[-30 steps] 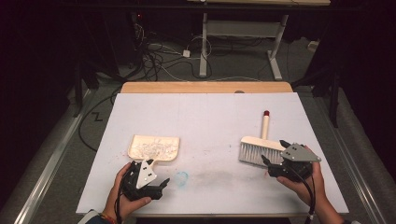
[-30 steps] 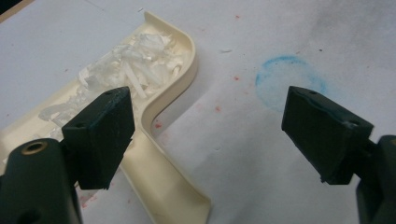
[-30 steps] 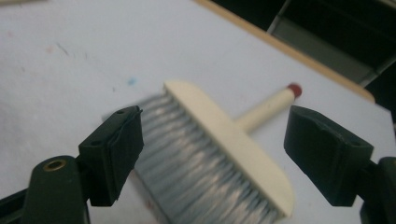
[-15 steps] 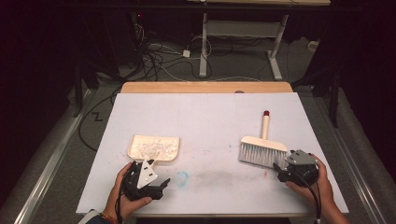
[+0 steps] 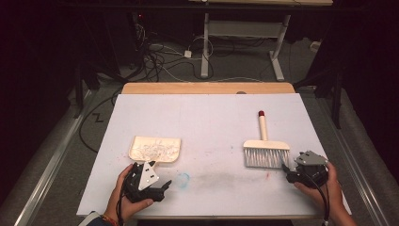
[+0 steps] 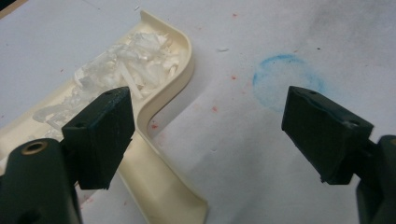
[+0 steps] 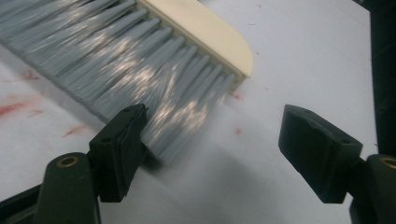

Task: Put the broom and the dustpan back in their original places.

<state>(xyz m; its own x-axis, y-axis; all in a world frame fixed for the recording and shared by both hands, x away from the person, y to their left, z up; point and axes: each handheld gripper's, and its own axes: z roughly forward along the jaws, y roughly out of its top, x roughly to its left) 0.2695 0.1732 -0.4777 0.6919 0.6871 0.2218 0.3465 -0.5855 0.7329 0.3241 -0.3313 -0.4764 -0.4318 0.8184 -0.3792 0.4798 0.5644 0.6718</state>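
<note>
Resting on white table (image 5: 207,117): dustpan (image 5: 155,149) near left, full of white shreds (image 6: 126,70); brush (image 5: 265,149) near right, handle pointing far. Left gripper (image 5: 162,186) spread, empty, just beside dustpan handle. Right gripper (image 7: 210,135) spread, empty, one jaw touching bristles. Brush probably light; bristles soft, so better hold stiff handle. Dustpan light, stiff; shreds spill easily if tilted.
</note>
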